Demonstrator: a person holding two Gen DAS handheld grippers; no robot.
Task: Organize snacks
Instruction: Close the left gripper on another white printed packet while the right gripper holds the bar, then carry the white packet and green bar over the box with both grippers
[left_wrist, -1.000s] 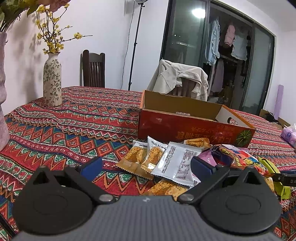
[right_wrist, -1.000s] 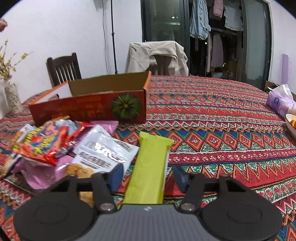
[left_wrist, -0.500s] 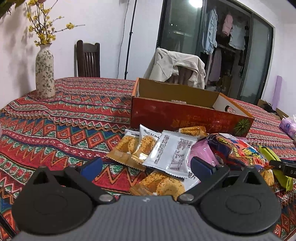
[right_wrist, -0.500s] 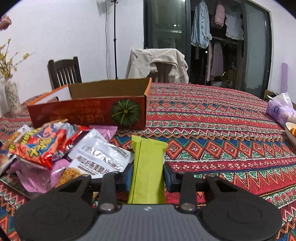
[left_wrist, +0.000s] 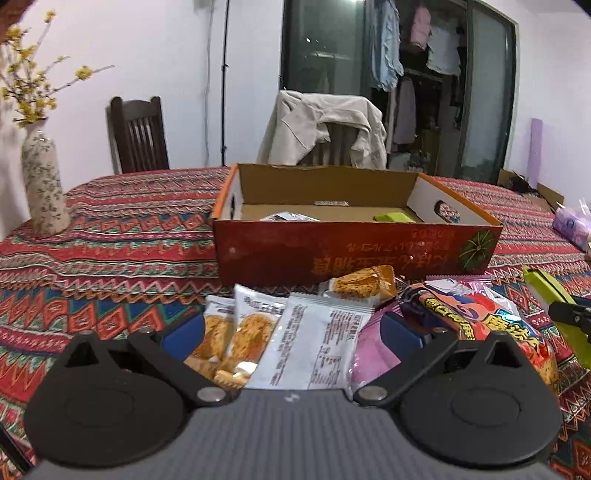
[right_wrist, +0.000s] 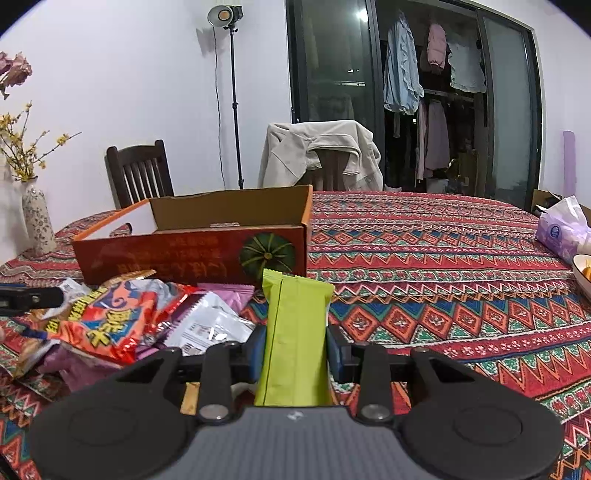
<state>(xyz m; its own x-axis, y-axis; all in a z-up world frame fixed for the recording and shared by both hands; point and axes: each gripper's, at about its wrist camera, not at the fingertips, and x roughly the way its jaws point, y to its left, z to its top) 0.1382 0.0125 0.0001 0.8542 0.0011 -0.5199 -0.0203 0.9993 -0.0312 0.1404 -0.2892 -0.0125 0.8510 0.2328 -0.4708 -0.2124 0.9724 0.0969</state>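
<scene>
We are clamping our right gripper (right_wrist: 295, 352) on the flat lime-green snack packet (right_wrist: 295, 332), lifted clear for the open red cardboard box (right_wrist: 192, 251) mid-table, while our left gripper (left_wrist: 291, 332) is hovering wide-jawed over the wrappers.

The right gripper (right_wrist: 296, 349), a black two-finger tool with blue pads, tilts downward toward the table, its pads pressed against both sides of a lime-green foil snack packet (right_wrist: 295, 332) that stands up between them. The left gripper (left_wrist: 291, 332), of the same black build, also tips downward, its blue-padded fingers (left_wrist: 183, 333) spread wide apart and pressing on nothing.
</scene>
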